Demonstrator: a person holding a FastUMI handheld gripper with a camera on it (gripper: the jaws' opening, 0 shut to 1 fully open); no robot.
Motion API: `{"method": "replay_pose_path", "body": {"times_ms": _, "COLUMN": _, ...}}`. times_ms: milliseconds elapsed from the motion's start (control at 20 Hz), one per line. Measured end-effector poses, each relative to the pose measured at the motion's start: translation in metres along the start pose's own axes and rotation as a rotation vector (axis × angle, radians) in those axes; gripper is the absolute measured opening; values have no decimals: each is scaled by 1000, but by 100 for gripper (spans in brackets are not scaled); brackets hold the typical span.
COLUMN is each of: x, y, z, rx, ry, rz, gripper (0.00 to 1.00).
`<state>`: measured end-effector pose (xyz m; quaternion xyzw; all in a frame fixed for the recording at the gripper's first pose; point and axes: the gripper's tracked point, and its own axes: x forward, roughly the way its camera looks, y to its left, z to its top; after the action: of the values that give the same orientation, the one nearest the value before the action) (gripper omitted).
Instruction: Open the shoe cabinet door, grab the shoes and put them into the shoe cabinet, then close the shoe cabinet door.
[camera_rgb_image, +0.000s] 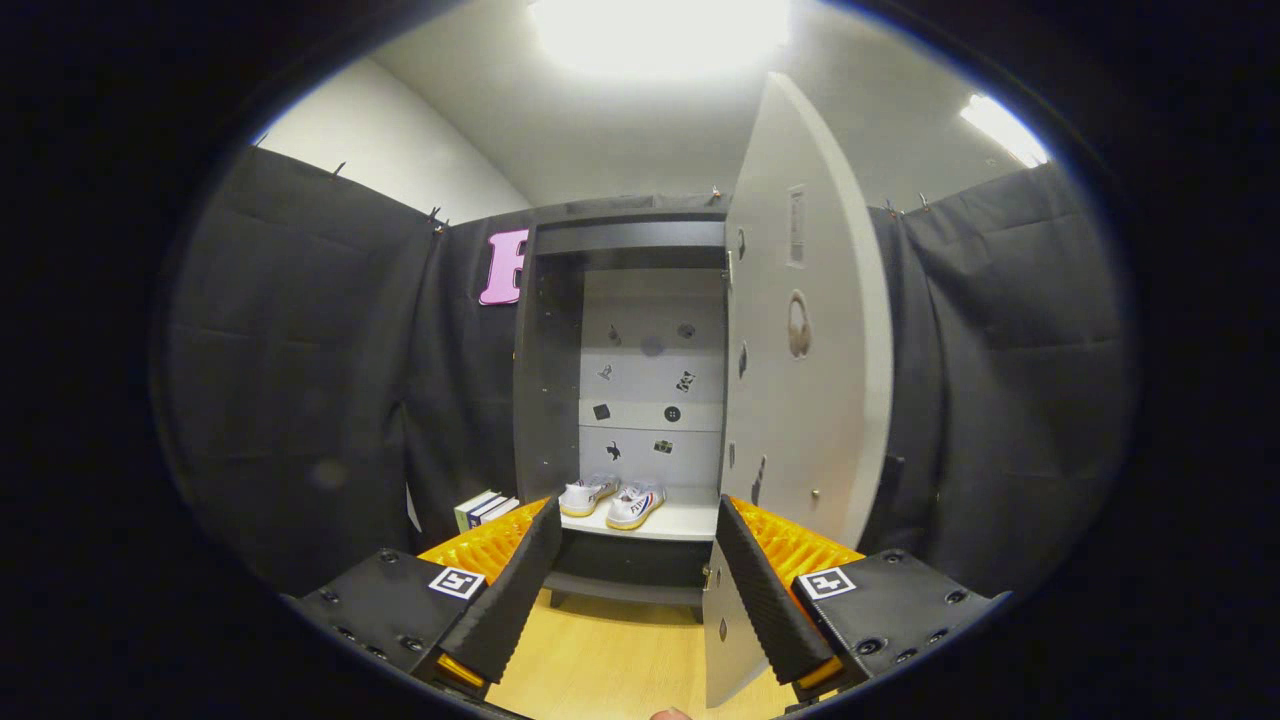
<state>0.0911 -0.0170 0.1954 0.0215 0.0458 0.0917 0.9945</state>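
My gripper (640, 520) is released: its two fingers (515, 590) stand well apart with nothing between them but a strip of pale wooden floor (610, 660) and, beyond that, the lower front of the cabinet. Neither finger presses on anything, though the edge of the open door sits just beside the inner face of my right finger, and I cannot tell whether they touch.

Just ahead of the fingers is the shoe cabinet (545, 380), a dark carcass with a light back panel. Its door (800, 400) is swung open to the right, standing upright and edge-on to me, reaching from the floor up past the cabinet top. A round pull and a few small stickers show on its face.

Inside, on the one pale shelf (690, 520) I can see, sit the shoes (612, 500): two of them, white with tan soles, side by side and toes toward me, the right one with a red and blue stripe. The space above them up to the cabinet top holds nothing else; small dark stickers dot the back panel.

To the left of the cabinet, on the floor beyond my left finger, a few books (485, 508) stand together. Black cloth walls (300, 380) close the booth on both sides.
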Motion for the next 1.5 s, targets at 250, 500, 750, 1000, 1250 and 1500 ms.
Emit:
{"method": "replay_pose_path", "body": {"times_ms": 250, "x": -24, "y": -58, "z": 5, "rx": -3, "ry": -1, "rz": -53, "gripper": 98}}
{"method": "replay_pose_path", "body": {"times_ms": 500, "x": -28, "y": -122, "z": -1, "rx": 7, "ry": -2, "rz": -116, "gripper": 98}}
{"method": "replay_pose_path", "body": {"times_ms": 750, "x": -7, "y": -181, "z": -19, "rx": 62, "ry": 28, "rz": -181, "gripper": 98}}
{"method": "replay_pose_path", "body": {"times_ms": 1000, "x": 28, "y": -203, "z": -43, "rx": 74, "ry": 71, "rz": -181, "gripper": 98}}
{"method": "replay_pose_path", "body": {"times_ms": 1250, "x": 37, "y": -197, "z": -48, "rx": 26, "ry": 85, "rz": -129, "gripper": 96}}
{"method": "replay_pose_path", "body": {"times_ms": 1500, "x": 42, "y": -178, "z": -44, "rx": -22, "ry": 76, "rz": -109, "gripper": 95}}
